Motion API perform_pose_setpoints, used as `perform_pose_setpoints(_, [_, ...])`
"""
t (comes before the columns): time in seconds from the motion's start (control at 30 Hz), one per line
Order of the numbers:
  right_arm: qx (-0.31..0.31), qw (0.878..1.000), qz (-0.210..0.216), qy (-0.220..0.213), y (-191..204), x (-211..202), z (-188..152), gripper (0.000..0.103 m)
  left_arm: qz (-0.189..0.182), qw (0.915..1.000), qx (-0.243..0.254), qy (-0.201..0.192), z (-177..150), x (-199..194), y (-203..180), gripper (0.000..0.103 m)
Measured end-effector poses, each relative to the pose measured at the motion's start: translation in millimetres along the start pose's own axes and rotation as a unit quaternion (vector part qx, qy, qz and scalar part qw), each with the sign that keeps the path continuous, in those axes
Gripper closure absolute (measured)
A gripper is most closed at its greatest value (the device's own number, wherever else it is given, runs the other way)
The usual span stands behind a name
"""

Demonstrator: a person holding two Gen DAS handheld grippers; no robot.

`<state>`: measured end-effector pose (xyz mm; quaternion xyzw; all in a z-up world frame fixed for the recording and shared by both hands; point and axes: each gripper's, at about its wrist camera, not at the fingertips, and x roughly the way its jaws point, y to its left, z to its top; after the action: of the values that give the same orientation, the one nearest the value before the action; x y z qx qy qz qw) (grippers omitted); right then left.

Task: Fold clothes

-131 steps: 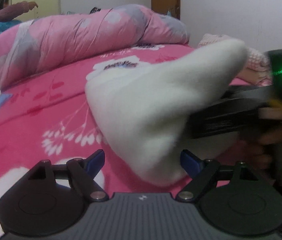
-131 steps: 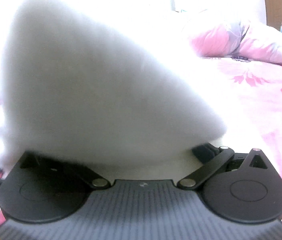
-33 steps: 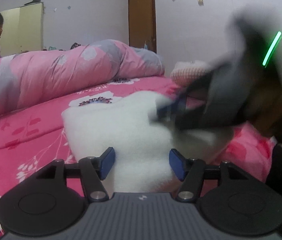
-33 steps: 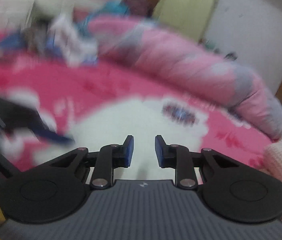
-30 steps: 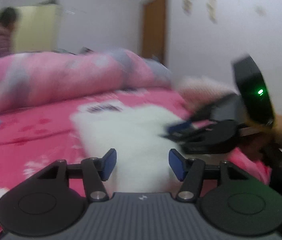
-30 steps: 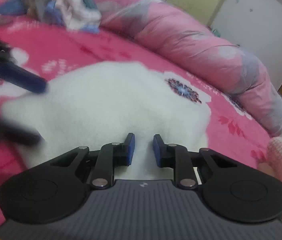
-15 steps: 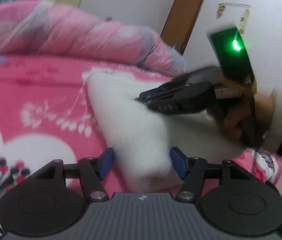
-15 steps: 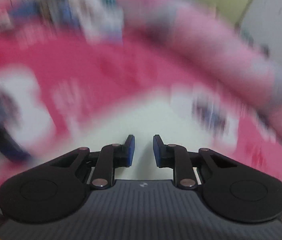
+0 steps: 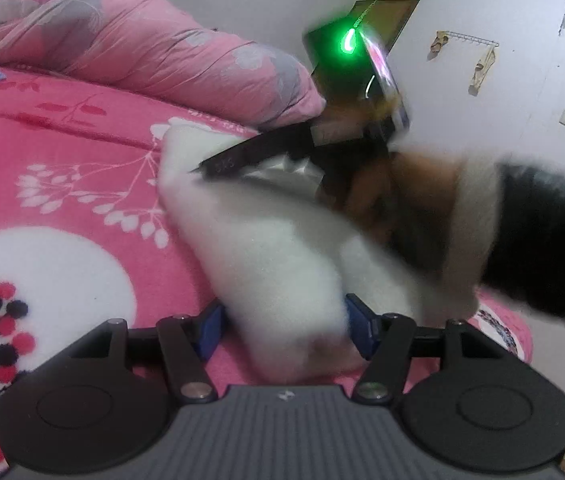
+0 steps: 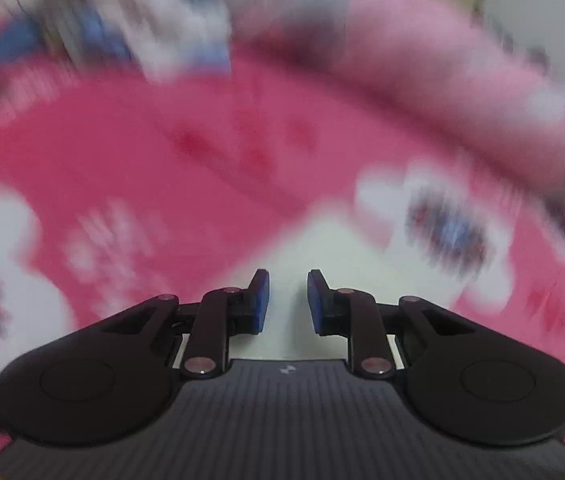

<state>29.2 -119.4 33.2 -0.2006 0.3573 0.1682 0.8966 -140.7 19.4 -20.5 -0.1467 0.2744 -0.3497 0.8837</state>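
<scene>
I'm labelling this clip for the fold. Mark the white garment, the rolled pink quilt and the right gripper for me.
white garment [image 9: 282, 264]: left wrist view, on its fluffy folded middle.
pink quilt [image 9: 154, 44]: left wrist view, on its rolled bulk.
right gripper [image 10: 287, 300]: right wrist view, midway between its blue fingertips.

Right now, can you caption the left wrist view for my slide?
Left claw straddles the folded white fleece garment on the pink floral bedspread while the right claw presses its far end.
</scene>
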Motion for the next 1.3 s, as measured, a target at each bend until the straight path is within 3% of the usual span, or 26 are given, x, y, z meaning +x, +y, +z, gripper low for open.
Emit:
perform_pose_setpoints(0.2, [0.014, 1.000, 0.008, 0.015, -10, -9, 22, 0.084, -0.016, 0.9996, 0.015, -0.019, -7, -7, 2, 0.039])
perform_pose_setpoints(0.27, [0.021, 1.000, -0.001, -0.009, -14, -12, 42, 0.084, -0.020, 0.9994, 0.019, -0.022, -9, -8, 2, 0.040])
perform_pose_setpoints(0.33, [0.037, 0.999, -0.016, -0.016, -22, 3, 55, 0.084, -0.025, 0.9991, 0.022, -0.025, -11, -9, 3, 0.040])
perform_pose_setpoints(0.43, [0.056, 0.998, -0.027, 0.033, -30, 55, 40, 0.084, -0.033, 0.9988, 0.021, -0.029, -11, -9, 6, 0.040])
perform_pose_setpoints(0.5, [0.042, 0.998, -0.036, 0.033, -24, 56, 41, 0.084, -0.037, 0.9986, 0.022, -0.030, -11, -9, 6, 0.040])
perform_pose_setpoints(0.63, [0.042, 0.998, -0.041, 0.017, -24, 35, 43, 0.084, -0.046, 0.9983, 0.022, -0.028, -10, -10, 9, 0.040])
perform_pose_setpoints(0.8, [0.088, 0.994, -0.024, -0.056, -22, -48, 41, 0.084, -0.065, 0.9974, 0.024, -0.021, -7, -9, 16, 0.039])
perform_pose_setpoints(0.87, [0.087, 0.994, -0.018, -0.057, -16, -65, 28, 0.084, -0.063, 0.9975, 0.028, -0.017, -6, -10, 16, 0.039])
perform_pose_setpoints(0.93, [0.088, 0.995, -0.021, -0.044, -11, -51, -4, 0.084, -0.060, 0.9977, 0.030, -0.011, -4, -12, 15, 0.039])
perform_pose_setpoints(1.0, [0.103, 0.993, -0.018, -0.049, -10, -39, -34, 0.084, -0.053, 0.9979, 0.035, 0.002, 0, -14, 13, 0.039])
perform_pose_setpoints(1.1, [0.144, 0.988, -0.004, -0.064, -19, -39, -35, 0.084, -0.034, 0.9968, 0.072, 0.012, 2, -25, 5, 0.036])
perform_pose_setpoints(1.17, [0.131, 0.989, -0.010, -0.067, -15, -44, -31, 0.084, -0.015, 0.9966, 0.080, 0.010, 3, -31, 3, 0.036])
perform_pose_setpoints(1.3, [0.135, 0.985, 0.003, -0.112, -5, -92, -25, 0.083, 0.022, 0.9952, 0.095, 0.008, 5, -41, -3, 0.035])
